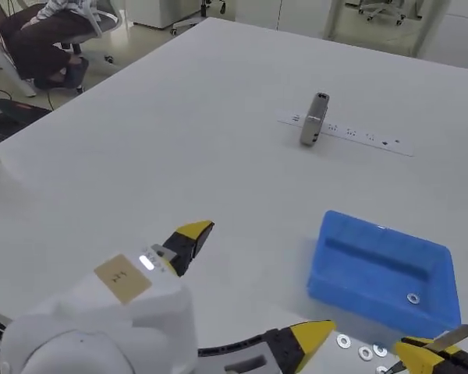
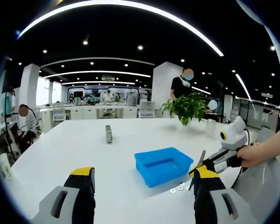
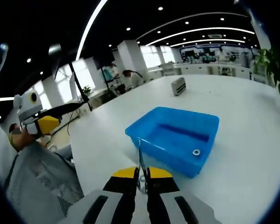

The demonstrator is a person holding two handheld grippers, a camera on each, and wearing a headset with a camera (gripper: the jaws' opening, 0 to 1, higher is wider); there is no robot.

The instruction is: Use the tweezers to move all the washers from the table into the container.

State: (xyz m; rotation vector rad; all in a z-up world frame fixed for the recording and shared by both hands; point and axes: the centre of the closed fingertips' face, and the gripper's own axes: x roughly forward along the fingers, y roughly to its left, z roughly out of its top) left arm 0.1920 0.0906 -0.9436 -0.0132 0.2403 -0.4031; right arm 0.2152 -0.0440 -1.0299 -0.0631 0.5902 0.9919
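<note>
Left hand-held gripper (image 1: 259, 280) hangs low over the near part of the white tabletop (image 1: 179, 156) with its two yellow-tipped jaws spread wide and nothing between them. In its own view the jaws rise at either side, with the blue container (image 1: 382, 234) between and beyond them. The right hand-held gripper (image 3: 142, 175) is at the near right edge of the head view, its jaws clenched on the tweezers (image 3: 140, 154). These are a thin metal pair that stick forward out of the jaws toward the near wall of the container. Whether their tips touch anything cannot be told. The container is a shallow rectangular tray that sits upright on the tabletop, to the right of the left hand-held gripper. One washer (image 1: 413, 298) lies flat on its floor near the corner closest to the person. Three more washers (image 1: 365, 353) lie in a small cluster on the tabletop just in front of the container's near wall, between the two hand-held grippers and near the tweezers. Farther back on the tabletop, well apart from the container, a white power strip (image 1: 359, 134) lies flat with a grey block (image 1: 314, 118) resting across it. A potted plant (image 2: 189, 107) stands at the far end of the tabletop in the left gripper view, and a seated person (image 1: 47, 31) is off the far left corner.
</note>
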